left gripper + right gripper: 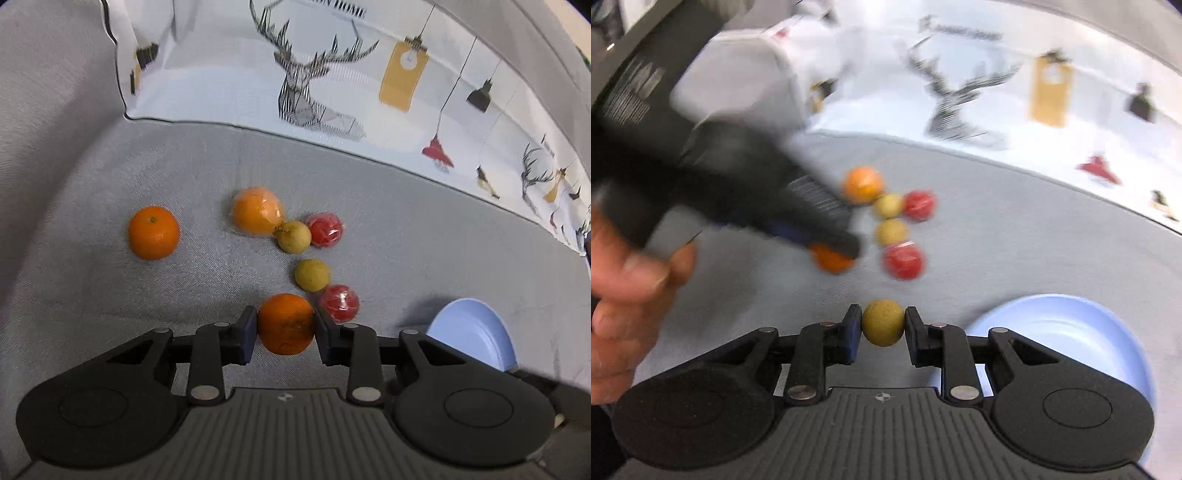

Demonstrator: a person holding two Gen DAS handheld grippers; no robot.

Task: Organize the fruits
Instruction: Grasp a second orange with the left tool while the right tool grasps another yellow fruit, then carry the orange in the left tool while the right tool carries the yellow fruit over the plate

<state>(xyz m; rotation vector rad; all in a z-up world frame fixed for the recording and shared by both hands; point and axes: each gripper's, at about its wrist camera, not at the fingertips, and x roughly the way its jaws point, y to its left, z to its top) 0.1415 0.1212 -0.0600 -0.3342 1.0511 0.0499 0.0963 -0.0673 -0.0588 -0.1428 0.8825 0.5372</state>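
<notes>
In the left wrist view my left gripper (285,325) is shut on an orange (286,323) just above the grey sofa seat. Beyond it lie a second orange (153,232), a wrapped orange (257,210), two yellow-green fruits (294,236) (312,275) and two wrapped red fruits (325,229) (339,302). In the right wrist view my right gripper (882,326) is shut on a yellow-green fruit (882,322), left of the light blue plate (1071,317). The left gripper (831,247) shows there blurred, holding its orange (829,260).
A white cushion (332,74) with deer and lamp prints leans along the sofa back. The blue plate (476,332) lies at the lower right in the left wrist view. The person's hand (631,288) fills the left of the right wrist view.
</notes>
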